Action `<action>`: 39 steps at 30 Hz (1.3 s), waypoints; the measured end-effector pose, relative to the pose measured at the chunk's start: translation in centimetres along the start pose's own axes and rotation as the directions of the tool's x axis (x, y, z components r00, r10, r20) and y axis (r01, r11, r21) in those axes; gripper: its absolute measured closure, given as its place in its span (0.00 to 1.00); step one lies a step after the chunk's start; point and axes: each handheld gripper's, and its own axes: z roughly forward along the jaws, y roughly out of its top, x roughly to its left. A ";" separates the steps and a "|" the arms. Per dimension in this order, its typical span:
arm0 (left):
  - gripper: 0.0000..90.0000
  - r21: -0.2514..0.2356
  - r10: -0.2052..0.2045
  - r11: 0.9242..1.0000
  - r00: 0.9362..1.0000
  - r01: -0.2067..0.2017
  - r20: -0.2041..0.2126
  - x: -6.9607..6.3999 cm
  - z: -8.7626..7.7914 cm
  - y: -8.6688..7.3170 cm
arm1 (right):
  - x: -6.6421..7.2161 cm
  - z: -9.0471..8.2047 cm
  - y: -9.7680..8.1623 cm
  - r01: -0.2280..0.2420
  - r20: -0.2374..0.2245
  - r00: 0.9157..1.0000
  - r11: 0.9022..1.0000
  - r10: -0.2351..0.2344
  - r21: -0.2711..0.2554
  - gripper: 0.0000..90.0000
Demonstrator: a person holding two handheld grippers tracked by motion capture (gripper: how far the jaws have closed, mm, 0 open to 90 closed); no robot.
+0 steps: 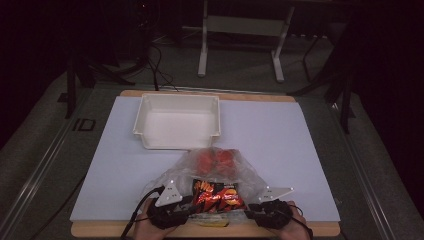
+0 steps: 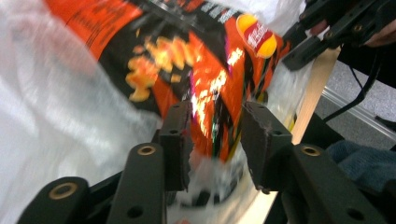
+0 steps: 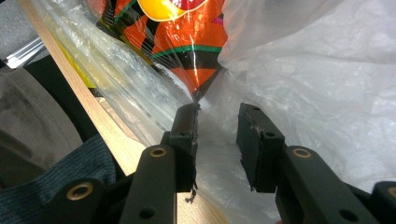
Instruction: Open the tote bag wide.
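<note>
Your clear plastic bag lies at the table's near edge. Inside, the chip packet runs lengthwise between your grippers. Your left gripper straddles its end, gapped; your right gripper gapes around film.

We see a snack bag printed orange-red and black with yellow lettering, inside a clear, whitish plastic bag holding red items. The tray is white, the worktop pale lavender with a wooden edge, the tongs black.
</note>
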 end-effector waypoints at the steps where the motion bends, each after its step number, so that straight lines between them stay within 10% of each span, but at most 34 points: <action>1: 0.71 0.015 0.006 1.000 1.000 -0.006 -0.005 0.0 0.5 0.1 | 0.0 0.0 0.0 0.000 0.000 1.000 1.000 0.000 -0.001 0.75; 16: 0.71 0.200 0.002 0.980 0.999 0.005 -0.037 0.4 1.6 -2.5 | -0.1 0.0 -0.1 -0.011 -0.011 1.000 1.000 0.011 -0.006 0.75; 39: 0.78 0.233 0.054 0.971 0.998 -0.044 -0.036 1.1 -0.3 -3.5 | -0.4 -0.1 -0.3 -0.007 0.023 1.000 1.000 0.008 -0.012 0.84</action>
